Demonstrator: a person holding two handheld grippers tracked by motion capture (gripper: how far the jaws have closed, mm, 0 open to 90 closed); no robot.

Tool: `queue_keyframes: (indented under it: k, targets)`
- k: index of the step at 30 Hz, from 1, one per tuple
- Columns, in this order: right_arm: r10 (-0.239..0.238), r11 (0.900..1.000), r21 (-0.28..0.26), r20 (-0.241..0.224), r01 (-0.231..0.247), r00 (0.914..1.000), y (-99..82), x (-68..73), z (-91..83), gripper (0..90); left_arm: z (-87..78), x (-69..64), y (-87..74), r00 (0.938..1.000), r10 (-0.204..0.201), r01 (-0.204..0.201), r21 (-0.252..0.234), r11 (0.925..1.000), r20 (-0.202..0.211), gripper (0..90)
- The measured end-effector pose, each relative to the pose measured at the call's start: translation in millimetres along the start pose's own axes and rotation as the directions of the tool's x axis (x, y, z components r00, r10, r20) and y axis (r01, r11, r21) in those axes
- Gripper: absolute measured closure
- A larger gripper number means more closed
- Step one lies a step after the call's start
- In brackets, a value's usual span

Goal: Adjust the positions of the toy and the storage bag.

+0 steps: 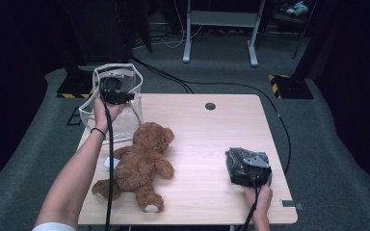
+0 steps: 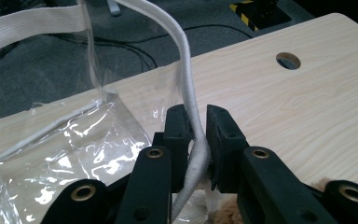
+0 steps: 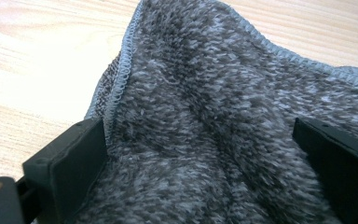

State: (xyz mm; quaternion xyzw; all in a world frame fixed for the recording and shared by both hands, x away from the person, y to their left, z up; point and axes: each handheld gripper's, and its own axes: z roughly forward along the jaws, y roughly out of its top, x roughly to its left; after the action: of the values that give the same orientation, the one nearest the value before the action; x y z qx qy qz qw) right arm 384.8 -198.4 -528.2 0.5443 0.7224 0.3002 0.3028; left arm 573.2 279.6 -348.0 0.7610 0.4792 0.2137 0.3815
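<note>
Left claw (image 2: 196,140), low in the middle of the left gripper view, has its two black jaws pinched on the white woven strap (image 2: 186,88) of the clear plastic tote bag (image 2: 70,149), the webbing running up between the pads and arching toward the upper left of that frame. In the high view the same claw (image 1: 112,94) sits at the bag's mouth (image 1: 118,72) in the upper left, over the far left corner of the pale wooden worktop (image 1: 207,139). Just right of and below the bag lies the brown plush teddy bear (image 1: 142,163), on its back, head touching the bag's side. To do this step well, I judge the strap should be lifted straight and kept taut so the mouth gapes toward the bear, without dragging the bag off the worktop edge. Right claw (image 3: 205,140) stands wide, a jaw on each side of the grey fuzzy towel (image 3: 214,93) with stitched hem; whether the pads press it I cannot tell. In the high view that towel (image 1: 238,161) lies at lower right, well apart from the bear.
</note>
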Motion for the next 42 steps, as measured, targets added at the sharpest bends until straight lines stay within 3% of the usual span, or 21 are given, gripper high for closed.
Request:
queue_keyframes:
  k: [1,11,15,21,32,42]
  targets:
    - [0.0,1.0,0.0,0.0,0.0,1.0,0.0,0.0,0.0,3.8,-0.6,0.2,0.9,0.9995,0.025,-0.025,0.018,0.9995,0.017,78.9]
    - [0.0,1.0,0.0,0.0,0.0,1.0,-0.1,0.1,-0.1,3.8,6.9,-14.3,4.9,0.9975,0.049,-0.049,0.001,0.9988,0.051,79.2]
    - [0.0,1.0,0.0,0.001,0.0,1.0,-0.1,0.1,-0.1,3.8,9.1,-19.9,6.6,0.9932,0.086,-0.087,0.002,0.9962,0.078,79.3]
    - [-0.001,1.0,0.0,0.001,0.001,1.0,0.0,0.0,-0.1,3.8,14.3,-33.5,8.9,0.9875,0.111,-0.11,-0.011,0.9939,0.112,79.2]
    - [0.001,1.0,0.001,0.001,-0.001,1.0,-0.1,0.1,-0.2,3.8,22.1,-55.5,14.4,0.9719,0.16,-0.16,-0.011,0.987,0.173,79.2]
    - [0.001,1.0,0.0,0.001,-0.001,1.0,-0.1,0.1,-0.2,3.8,29.4,-77.8,19.5,0.9504,0.213,-0.215,-0.016,0.9764,0.226,79.1]
